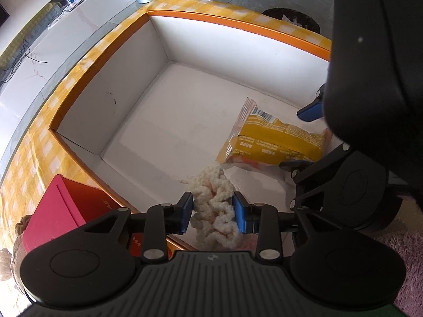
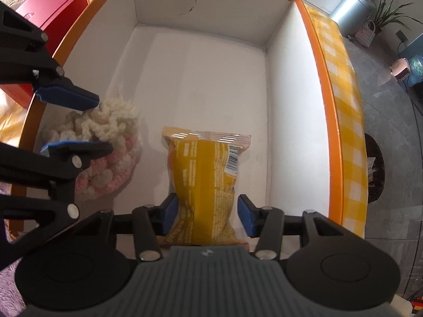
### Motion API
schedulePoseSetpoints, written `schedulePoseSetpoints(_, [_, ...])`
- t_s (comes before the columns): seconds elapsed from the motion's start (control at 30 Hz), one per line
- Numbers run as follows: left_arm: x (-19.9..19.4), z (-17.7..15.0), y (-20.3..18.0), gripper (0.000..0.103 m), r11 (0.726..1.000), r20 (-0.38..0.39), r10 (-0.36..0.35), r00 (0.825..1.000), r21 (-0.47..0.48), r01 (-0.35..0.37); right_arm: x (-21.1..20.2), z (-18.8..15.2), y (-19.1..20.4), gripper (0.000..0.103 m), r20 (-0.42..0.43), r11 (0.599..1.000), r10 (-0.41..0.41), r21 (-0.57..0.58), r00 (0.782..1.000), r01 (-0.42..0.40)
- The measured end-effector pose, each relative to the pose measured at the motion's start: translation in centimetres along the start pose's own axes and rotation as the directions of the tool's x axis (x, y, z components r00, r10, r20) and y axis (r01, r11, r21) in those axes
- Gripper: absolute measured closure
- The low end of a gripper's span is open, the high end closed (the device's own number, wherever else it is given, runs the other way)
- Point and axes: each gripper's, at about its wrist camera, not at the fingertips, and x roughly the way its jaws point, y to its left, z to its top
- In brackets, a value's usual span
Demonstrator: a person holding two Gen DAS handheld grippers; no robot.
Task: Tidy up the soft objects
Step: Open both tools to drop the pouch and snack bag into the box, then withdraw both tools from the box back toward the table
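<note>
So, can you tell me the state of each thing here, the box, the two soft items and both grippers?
White box: open, no lid on it.
Knitted piece: inside the box, between the fingers.
Yellow snack bag: lying flat on the box floor, sealed.
Left gripper: shut on the knitted piece.
Right gripper: open, astride the bag.

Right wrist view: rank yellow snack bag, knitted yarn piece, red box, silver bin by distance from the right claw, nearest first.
1. yellow snack bag: between the fingers of the right claw, on the box floor.
2. knitted yarn piece: to the left, in the left claw.
3. red box: far left, outside the orange-rimmed box.
4. silver bin: top right, on the floor beyond.
</note>
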Motion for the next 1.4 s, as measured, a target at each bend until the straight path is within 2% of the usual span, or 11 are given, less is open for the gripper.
schedulePoseSetpoints(0.33, [-4.8,-1.3,1.1,0.038,0.996,0.129,-0.012,0.992,-0.089,0.024,-3.8,-0.9,-0.6,0.038,0.082,0.998,-0.063,0.027,0.995,0.061])
schedulePoseSetpoints(0.53, [-9.3,-4.9,1.3,0.037,0.981,0.283,-0.011,0.959,-0.181,0.065,-7.6,-3.5,-0.8,0.038,0.193,0.989,-0.092,0.133,0.977,0.067])
schedulePoseSetpoints(0.67, [-10.8,-8.4,1.7,0.031,0.933,0.358,0.011,0.934,-0.34,0.12,-9.8,-6.2,-1.0,0.038,0.273,0.966,-0.104,0.257,0.956,0.032])
schedulePoseSetpoints(0.77, [-10.1,-10.0,2.0,0.031,0.887,0.339,0.028,0.941,-0.442,0.132,-10.3,-7.9,-1.5,0.038,0.288,0.942,-0.129,0.335,0.949,0.027])
schedulePoseSetpoints(0.83, [-9.1,-10.6,2.5,0.031,0.856,0.327,-0.015,0.945,-0.484,0.181,-10.1,-8.6,-2.0,0.038,0.281,0.926,-0.148,0.376,0.948,0.033])
schedulePoseSetpoints(0.93, [-7.8,-10.9,3.1,0.031,0.788,0.343,-0.104,0.934,-0.544,0.287,-9.2,-8.9,-3.0,0.037,0.265,0.899,-0.099,0.437,0.959,-0.028])
schedulePoseSetpoints(1.0, [-6.9,-10.5,3.0,0.031,0.779,0.321,-0.093,0.943,-0.566,0.269,-8.6,-8.9,-3.3,0.037,0.271,0.877,-0.062,0.474,0.961,-0.077])
schedulePoseSetpoints(1.1, [-6.0,-10.3,2.9,0.038,0.773,0.306,-0.1,0.947,-0.575,0.268,-7.8,-8.6,-3.5,0.038,0.258,0.845,-0.024,0.521,0.966,-0.118])
schedulePoseSetpoints(1.2, [-5.4,-9.9,2.8,0.061,0.785,0.28,-0.096,0.955,-0.569,0.245,-7.3,-8.5,-3.3,0.038,0.264,0.823,0.007,0.546,0.964,-0.156])
schedulePoseSetpoints(1.33, [-5.7,-9.8,2.1,0.087,0.803,0.29,-0.12,0.95,-0.534,0.265,-7.1,-8.4,-3.1,0.067,0.283,0.795,0.062,0.566,0.957,-0.219])
schedulePoseSetpoints(1.4, [-5.8,-9.6,1.5,0.092,0.82,0.284,-0.122,0.951,-0.512,0.258,-7.3,-8.2,-2.9,0.07,0.276,0.79,0.058,0.575,0.959,-0.213])
